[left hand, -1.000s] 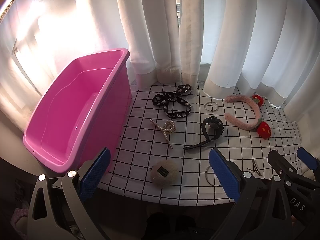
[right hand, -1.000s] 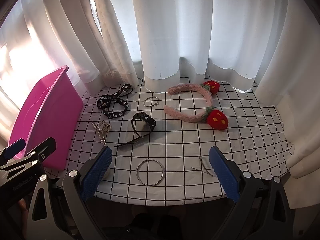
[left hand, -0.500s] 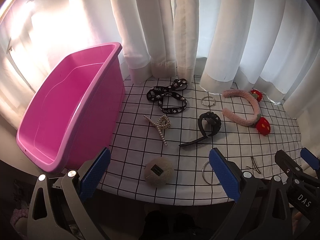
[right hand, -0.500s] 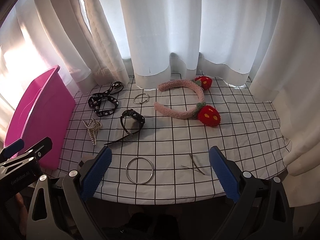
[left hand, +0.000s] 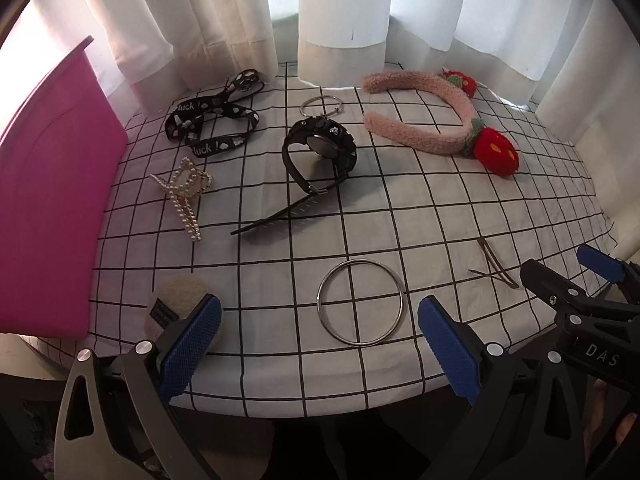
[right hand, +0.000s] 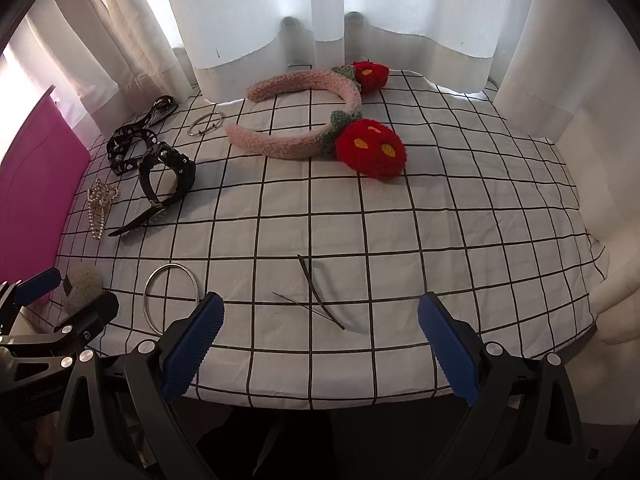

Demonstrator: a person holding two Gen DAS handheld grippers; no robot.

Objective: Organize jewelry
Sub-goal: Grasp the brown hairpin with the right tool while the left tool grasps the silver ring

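Jewelry lies on a checked tablecloth (left hand: pixel 360 216). A large silver bangle (left hand: pixel 360 303) lies just ahead of my open, empty left gripper (left hand: pixel 320 344). Further back are a black watch (left hand: pixel 320 148), a pearl hair clip (left hand: pixel 186 196), a black printed ribbon (left hand: pixel 212 124), a small silver ring (left hand: pixel 321 106) and a pink strawberry headband (left hand: pixel 432 120). A beige puff (left hand: pixel 176 300) sits by my left finger. Dark hairpins (right hand: pixel 316 300) lie just ahead of my open, empty right gripper (right hand: pixel 318 340). The headband (right hand: pixel 304 140) lies beyond them.
A pink plastic bin (left hand: pixel 48 200) stands at the table's left edge, also in the right wrist view (right hand: pixel 28 188). White curtains (left hand: pixel 340 8) hang close behind the table. The cloth's front edge drops off just below both grippers.
Both grippers have moved forward and lower over the table; the items look nearer. The left view has swung right, so the bin has slid to the left edge. Both stay open.
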